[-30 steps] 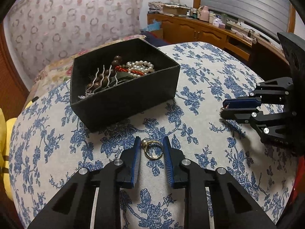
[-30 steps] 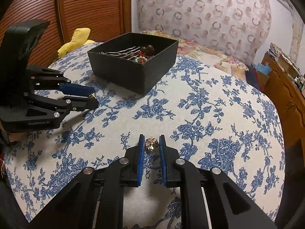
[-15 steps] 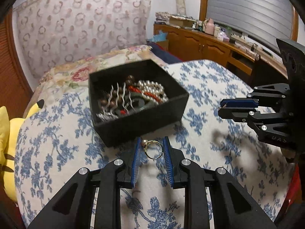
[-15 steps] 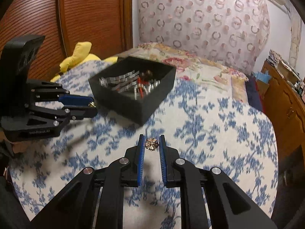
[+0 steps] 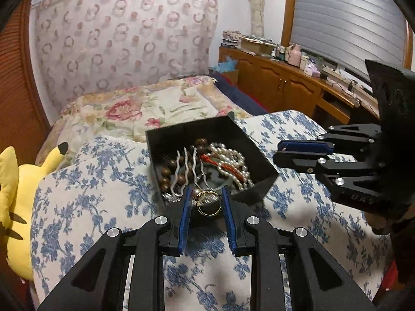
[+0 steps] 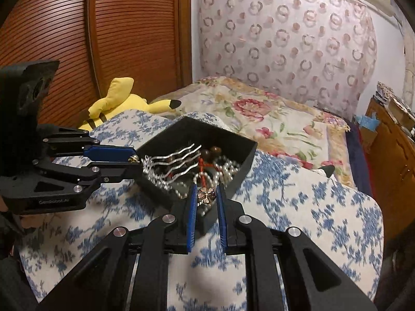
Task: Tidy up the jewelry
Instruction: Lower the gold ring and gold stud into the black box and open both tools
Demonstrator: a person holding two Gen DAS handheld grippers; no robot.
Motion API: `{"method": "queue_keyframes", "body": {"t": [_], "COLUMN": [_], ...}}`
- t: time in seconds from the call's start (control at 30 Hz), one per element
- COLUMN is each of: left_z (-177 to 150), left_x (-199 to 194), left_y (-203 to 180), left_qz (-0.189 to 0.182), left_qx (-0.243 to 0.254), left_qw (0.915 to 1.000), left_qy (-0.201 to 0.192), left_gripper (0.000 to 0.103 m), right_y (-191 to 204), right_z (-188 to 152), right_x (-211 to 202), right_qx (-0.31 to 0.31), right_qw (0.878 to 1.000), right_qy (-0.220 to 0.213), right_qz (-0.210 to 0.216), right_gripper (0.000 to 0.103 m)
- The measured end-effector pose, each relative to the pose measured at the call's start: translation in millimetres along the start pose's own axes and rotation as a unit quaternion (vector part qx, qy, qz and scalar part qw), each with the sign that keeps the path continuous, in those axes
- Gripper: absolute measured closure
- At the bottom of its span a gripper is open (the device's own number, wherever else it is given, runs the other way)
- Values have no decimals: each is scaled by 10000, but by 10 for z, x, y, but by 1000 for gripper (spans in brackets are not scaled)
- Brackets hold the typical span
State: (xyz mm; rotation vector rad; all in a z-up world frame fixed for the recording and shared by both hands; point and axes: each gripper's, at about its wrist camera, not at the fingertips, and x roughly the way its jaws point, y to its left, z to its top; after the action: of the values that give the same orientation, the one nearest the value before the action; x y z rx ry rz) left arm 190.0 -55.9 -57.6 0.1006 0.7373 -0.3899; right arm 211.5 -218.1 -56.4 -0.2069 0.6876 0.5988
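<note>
Both claws were clamped on small pieces, left claw (image 5: 206,202) on a gold ring (image 5: 208,203), right claw (image 6: 206,197) on a flower charm (image 6: 206,196), poised at the black box (image 5: 259,189); early release risked either dropping onto the bedspread (image 5: 85,197).

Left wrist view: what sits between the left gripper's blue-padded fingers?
A gold ring with a small pearl is pinched between the left gripper pads, held at the near wall of the black open jewelry box. The left wrist view shows it.

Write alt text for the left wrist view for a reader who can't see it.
The left hand-held gripper pinches a gold ring at the near rim of a black box holding pearls, beads and silver hairpins. The right hand-held gripper hovers beside the box, over a blue-flowered cloth.
</note>
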Motion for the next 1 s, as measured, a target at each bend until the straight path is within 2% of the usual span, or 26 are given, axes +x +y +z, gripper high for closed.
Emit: {"method": "queue_keyframes", "body": {"t": [0.37,0.63,0.67,0.7,0.73,0.77,0.83,0.9,1.0], "left_z": [194,311,318,327,330,328,317,287,226], "left_x": [126,270,288,310,324,332,314,262,142], "left_y": [205,273,280,288,291,296,296,295,284], "left_qz": [108,215,225,256,290,330,362,462,597], "left_qx": [-133,-201,-211,-235,-253,-282,-308,-325,-397], "left_qw": [9999,9996,9995,9994,9993,9991,9989,9984,9974], "left_qy": [-10,6,8,17,19,27,-1,-52,-118], "left_gripper": [81,81,81,81,80,77,60,52,31], "right_y": [-52,-31,-27,-28,-31,-42,-57,-74,-110], "right_z": [71,66,69,65,66,64,60,49,7], "right_x": [330,362,353,343,320,298,227,159,20], "right_qx": [89,84,79,82,102,118,171,234,377], "right_qw": [9996,9993,9994,9994,9995,9996,9997,9996,9988], "right_qy": [105,93,78,65,27,-4,-76,-135,-261], "right_qz": [254,343,335,334,286,252,158,50,-187], "right_gripper": [86,84,80,70,64,61,61,61,61]}}
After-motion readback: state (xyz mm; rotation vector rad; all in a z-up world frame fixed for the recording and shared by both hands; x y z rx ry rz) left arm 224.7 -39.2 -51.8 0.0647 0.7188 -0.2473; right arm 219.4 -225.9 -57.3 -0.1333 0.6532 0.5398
